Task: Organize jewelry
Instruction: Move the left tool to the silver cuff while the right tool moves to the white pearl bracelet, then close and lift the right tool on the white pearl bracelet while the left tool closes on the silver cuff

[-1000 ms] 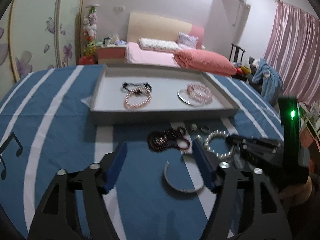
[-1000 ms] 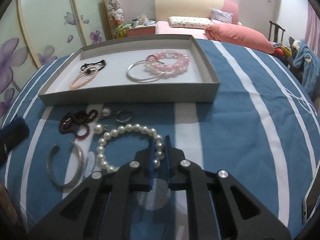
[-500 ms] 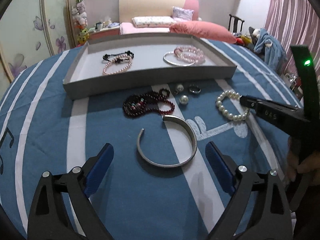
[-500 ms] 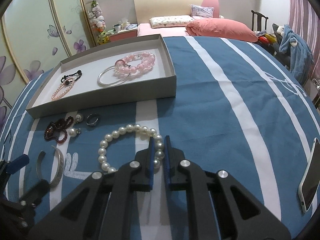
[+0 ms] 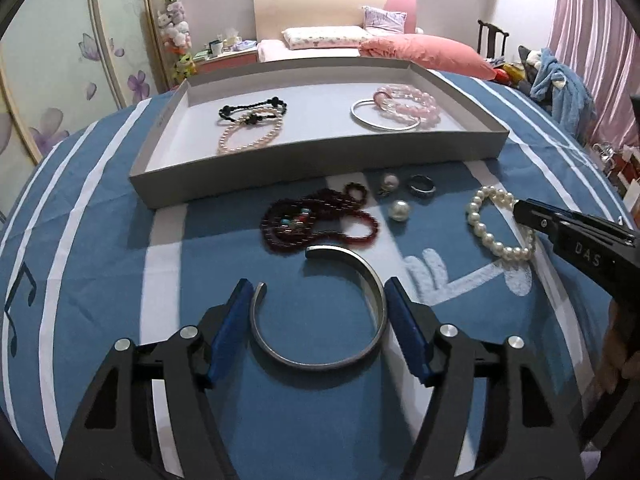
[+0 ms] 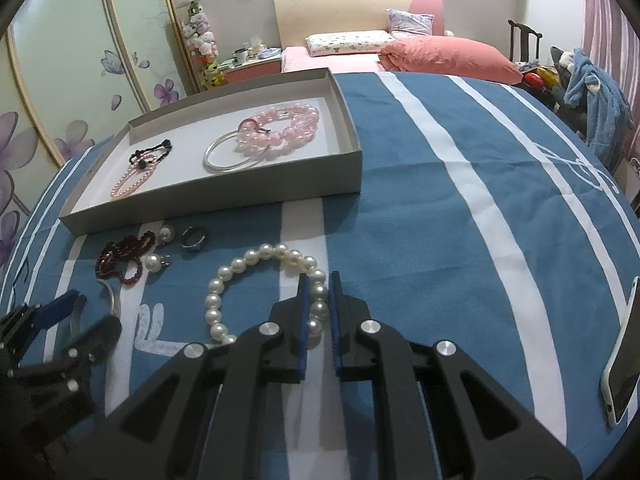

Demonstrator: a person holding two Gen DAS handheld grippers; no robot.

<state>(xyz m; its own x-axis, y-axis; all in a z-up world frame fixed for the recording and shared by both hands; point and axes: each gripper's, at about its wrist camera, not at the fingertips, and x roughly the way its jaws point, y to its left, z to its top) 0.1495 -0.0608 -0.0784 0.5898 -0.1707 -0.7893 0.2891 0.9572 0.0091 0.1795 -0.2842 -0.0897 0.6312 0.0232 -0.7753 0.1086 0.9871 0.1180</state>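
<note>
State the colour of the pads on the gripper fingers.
Blue pads on black fingers, clearest in the left wrist view.

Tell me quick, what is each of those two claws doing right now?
Left gripper: closing around the silver cuff bangle, pads not yet pressing it.
Right gripper: shut on the white pearl bracelet.

My right tongs (image 6: 318, 304) cover part of pearl bracelet (image 6: 256, 264); can't see pads press beads. Phone (image 6: 622, 364) cut off by right edge. Silver cuff (image 6: 114, 300) mostly hidden behind my left tongs (image 6: 80, 316) in right view. Hand (image 5: 620, 352) at left view's edge, only sliver. Small ring (image 5: 422, 185): detail too small to tell.
</note>
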